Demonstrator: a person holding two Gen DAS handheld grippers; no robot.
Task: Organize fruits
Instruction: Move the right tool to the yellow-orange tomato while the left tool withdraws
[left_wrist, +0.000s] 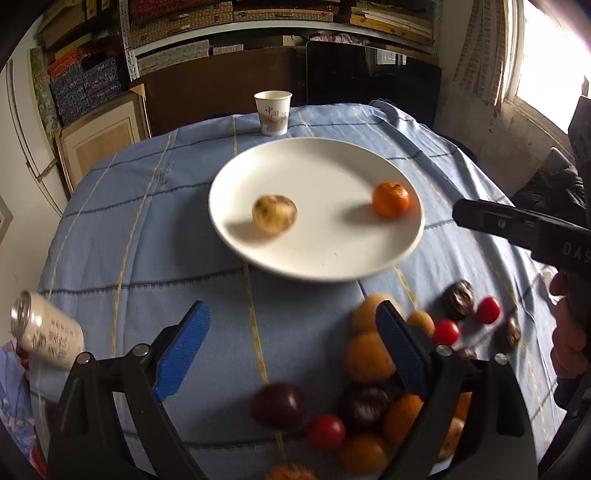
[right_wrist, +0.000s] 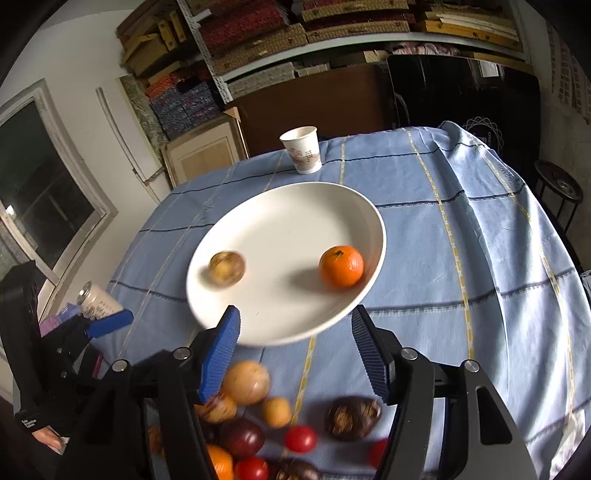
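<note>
A white plate (left_wrist: 317, 254) (right_wrist: 280, 325) lies mid-table with a yellowish speckled fruit (left_wrist: 274, 214) (right_wrist: 226, 267) on its left and an orange mandarin (left_wrist: 390, 199) (right_wrist: 341, 266) on its right. My left gripper (left_wrist: 291, 317) stands open above the cloth in front of the plate, nothing between its blue pads (left_wrist: 183, 350). My right gripper (right_wrist: 293, 325) is open too, empty, over the plate's near rim. A pile of loose fruit (left_wrist: 369, 369) (right_wrist: 247, 382) lies near me: orange and yellow ones, red cherry tomatoes (left_wrist: 326, 432) (right_wrist: 300, 438), dark ones (right_wrist: 352, 417).
A paper cup (left_wrist: 272, 112) (right_wrist: 303, 149) stands behind the plate. A drink can (left_wrist: 46, 332) (right_wrist: 98, 301) sits at the table's left edge. The blue checked tablecloth (left_wrist: 147, 240) (right_wrist: 461, 258) covers the table. Shelves and boxes line the wall behind. The other gripper's black body (left_wrist: 524, 229) shows at right.
</note>
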